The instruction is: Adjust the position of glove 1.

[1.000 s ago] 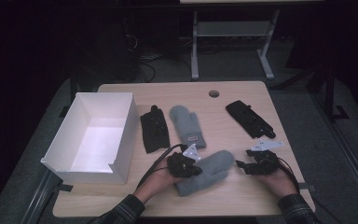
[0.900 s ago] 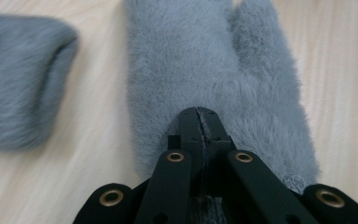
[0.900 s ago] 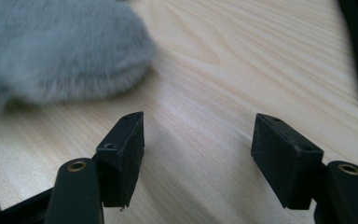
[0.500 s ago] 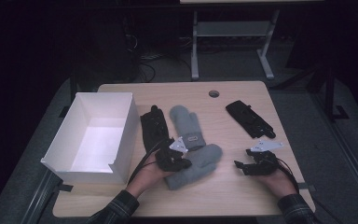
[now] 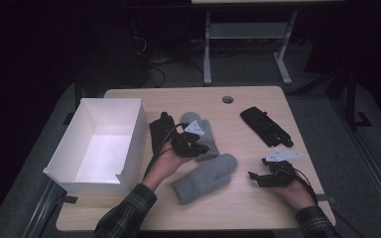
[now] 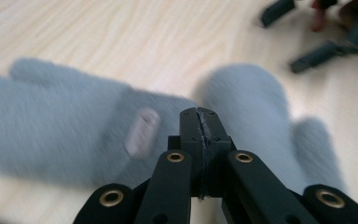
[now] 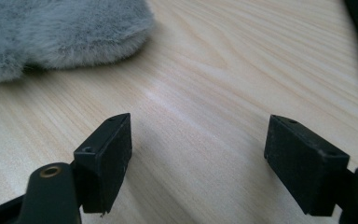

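Observation:
Two grey furry mittens lie mid-table: the far mitten [image 5: 202, 131] and the near mitten [image 5: 206, 178], which lies at a slant. A black glove [image 5: 159, 133] lies left of the far mitten, and a second black glove [image 5: 267, 126] lies at the right. My left gripper [image 5: 194, 148] [image 6: 199, 116] hovers over the far mitten's cuff, jaws shut with nothing in them. My right gripper [image 5: 256, 178] [image 7: 198, 158] rests low at the table's right. Its jaws have just been opening and stand wide over bare wood, right of the near mitten [image 7: 60, 32].
An open white box [image 5: 129, 144] stands at the table's left, close to the left forearm. The wooden table [image 5: 258, 213] has a round cable hole [image 5: 227, 99] near its far edge. Table legs and cables sit on the dark floor beyond.
My left gripper has lifted off the near mitten and moved away toward the far mitten. The near mitten has shifted slightly to the left. The right hand has stayed put, its jaws wider.

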A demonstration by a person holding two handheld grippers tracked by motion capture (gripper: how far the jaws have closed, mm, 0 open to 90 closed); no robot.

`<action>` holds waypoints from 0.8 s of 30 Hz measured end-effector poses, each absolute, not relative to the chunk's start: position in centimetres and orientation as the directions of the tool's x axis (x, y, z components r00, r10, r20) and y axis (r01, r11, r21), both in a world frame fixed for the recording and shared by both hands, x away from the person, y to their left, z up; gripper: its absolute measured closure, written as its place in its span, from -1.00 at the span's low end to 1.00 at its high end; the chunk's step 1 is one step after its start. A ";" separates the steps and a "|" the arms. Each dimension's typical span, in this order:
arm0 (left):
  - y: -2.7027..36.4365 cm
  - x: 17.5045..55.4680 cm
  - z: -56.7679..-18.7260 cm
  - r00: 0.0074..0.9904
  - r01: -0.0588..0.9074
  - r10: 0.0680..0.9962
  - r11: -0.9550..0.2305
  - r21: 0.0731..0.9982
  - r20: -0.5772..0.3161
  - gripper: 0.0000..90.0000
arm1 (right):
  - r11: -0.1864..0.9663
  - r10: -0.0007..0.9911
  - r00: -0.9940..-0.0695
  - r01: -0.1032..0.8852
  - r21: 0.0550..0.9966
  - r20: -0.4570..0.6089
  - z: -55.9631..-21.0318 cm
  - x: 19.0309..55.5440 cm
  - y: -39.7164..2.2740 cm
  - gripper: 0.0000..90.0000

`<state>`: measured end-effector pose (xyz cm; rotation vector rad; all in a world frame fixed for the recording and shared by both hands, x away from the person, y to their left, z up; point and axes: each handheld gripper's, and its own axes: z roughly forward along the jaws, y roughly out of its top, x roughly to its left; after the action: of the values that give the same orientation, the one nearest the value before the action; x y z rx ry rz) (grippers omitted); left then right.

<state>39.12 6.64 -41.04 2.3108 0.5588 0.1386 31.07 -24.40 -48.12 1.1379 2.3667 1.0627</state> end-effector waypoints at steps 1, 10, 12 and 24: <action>6.2 39.7 -41.1 0.899 0.352 0.434 -0.633 0.690 -0.060 0.99 | 0.410 0.769 -0.637 0.542 0.734 0.041 -48.1 31.1 -24.4 -0.49; 1.7 43.9 -43.2 0.895 0.379 0.441 -0.664 0.644 -0.072 0.99 | 0.412 0.767 -0.640 0.541 0.733 0.041 -48.1 31.1 -24.4 -0.50; 1.1 44.2 -44.0 0.896 0.383 0.440 -0.687 0.617 -0.067 0.99 | 0.414 0.767 -0.640 0.540 0.733 0.039 -48.1 31.1 -24.4 -0.50; 3.1 42.4 -45.0 0.887 0.417 0.455 -0.712 0.565 -0.080 0.99 | 0.415 0.766 -0.642 0.539 0.733 0.039 -48.1 31.1 -24.4 -0.51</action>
<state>42.39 3.06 -45.04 2.4582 0.6269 0.0864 31.10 -24.39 -48.13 1.1314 2.3724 1.0618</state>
